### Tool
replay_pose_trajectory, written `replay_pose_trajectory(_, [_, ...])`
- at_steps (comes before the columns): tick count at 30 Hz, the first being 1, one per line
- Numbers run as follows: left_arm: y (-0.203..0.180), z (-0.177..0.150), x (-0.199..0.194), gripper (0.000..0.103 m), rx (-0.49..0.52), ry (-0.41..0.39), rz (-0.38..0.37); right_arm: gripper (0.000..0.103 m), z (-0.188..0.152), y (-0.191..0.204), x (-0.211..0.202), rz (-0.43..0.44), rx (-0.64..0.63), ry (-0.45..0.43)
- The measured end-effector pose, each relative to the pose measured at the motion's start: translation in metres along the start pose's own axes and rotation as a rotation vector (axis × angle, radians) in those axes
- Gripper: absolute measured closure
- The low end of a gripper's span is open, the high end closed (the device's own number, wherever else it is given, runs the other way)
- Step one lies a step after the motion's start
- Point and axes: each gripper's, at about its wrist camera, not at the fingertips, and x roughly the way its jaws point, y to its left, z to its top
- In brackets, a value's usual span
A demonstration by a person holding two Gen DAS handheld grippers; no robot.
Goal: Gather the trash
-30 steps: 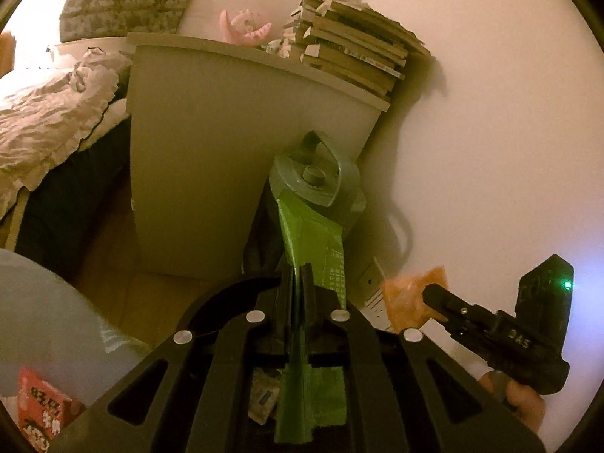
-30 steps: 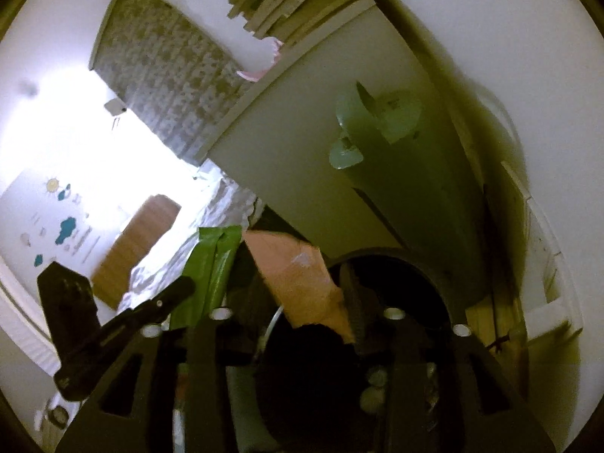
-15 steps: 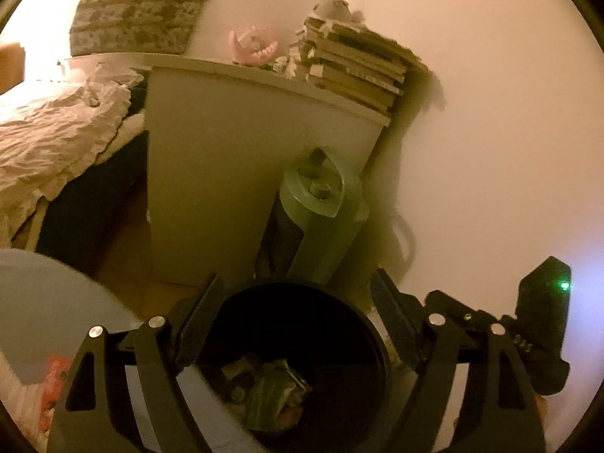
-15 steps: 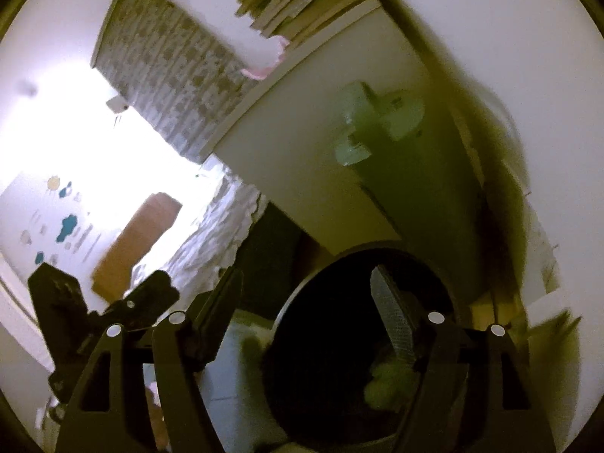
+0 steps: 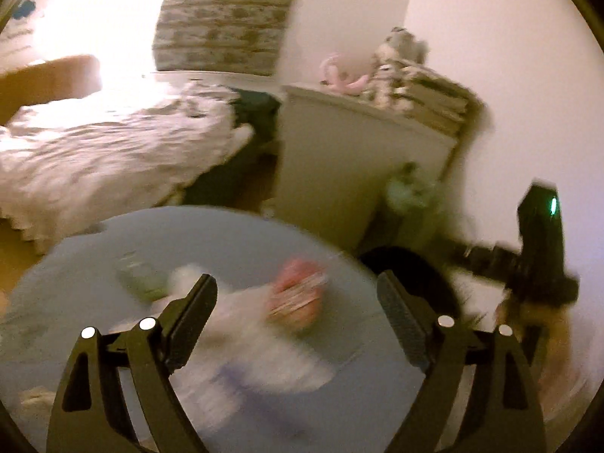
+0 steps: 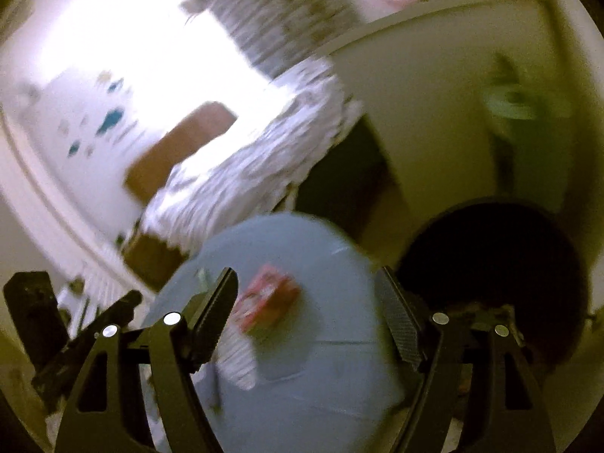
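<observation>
**Left wrist view: both grippers empty, red packet straight ahead on blue table**

Left wrist cam: left gripper [image 5: 296,294] spread wide, nothing between the jaws. Round blue table [image 5: 234,234] fills the lower frame. Red/pink snack packet [image 5: 298,294] lies on it at abt 12 o'clock from the gripper, in line with the gap between the jaws, a bit toward the 1 o'clock side. White crumpled paper/tissue [image 5: 245,339] lies just beside it at 7 o'clock, running under the left finger. Heavy motion blur, so can't tell if the two pieces touch. Black bin [image 5: 422,275] sits at 2 o'clock, off the table edge, near the white cabinet [image 5: 339,173].

Right wrist cam: right gripper [image 6: 307,294] also released, jaws wide, empty. Same packet [image 6: 268,302] at abt 11 o'clock, close to the left-side finger [image 6: 213,317], not centred. Bin [image 6: 490,256] at 1–2 o'clock, beside the table [image 6: 321,358] rim.

Judgement: packet's long axis looks diagonal, roughly 8-to-2 o'clock in the right view; too blurred in the left view to be sure. Left gripper is better lined up w/ it; right one would need to shift toward 11 first. Either hand looks abt equally near. Next pick prob the packet, then carry it toward 2 o'clock to the bin. Risk: pinching the tissue along w/ it, or a thin flat packet slipping out of the jaws.
</observation>
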Motion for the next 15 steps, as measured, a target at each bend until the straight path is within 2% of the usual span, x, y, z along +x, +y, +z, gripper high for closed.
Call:
replay_pose_trajectory(2, [0.027,-0.014,-0.018,0.017,0.054,0.025,0.057,0.029,-0.004,0.027,0.016,0.022,-0.06,0.055])
replay_pose_trajectory(4, [0.057,-0.031,-0.035,0.017,0.155,0.065,0.115,0.029,-0.008,0.056,0.036,0.051,-0.124,0.122])
replay_pose_trajectory(6, [0.079,-0.045,-0.047,0.017,0.253,0.119,0.137,0.029,-0.01,0.081,0.052,0.07,-0.179,0.171])
replay_pose_trajectory(11, [0.113,-0.075,-0.059,0.017,0.569,0.193,0.122,0.029,-0.009,0.143,0.101,0.108,-0.303,0.281])
replay_pose_trajectory(15, [0.127,-0.09,-0.043,0.017,0.687,0.25,0.091,0.029,-0.008,0.18,0.16,0.119,-0.384,0.4])
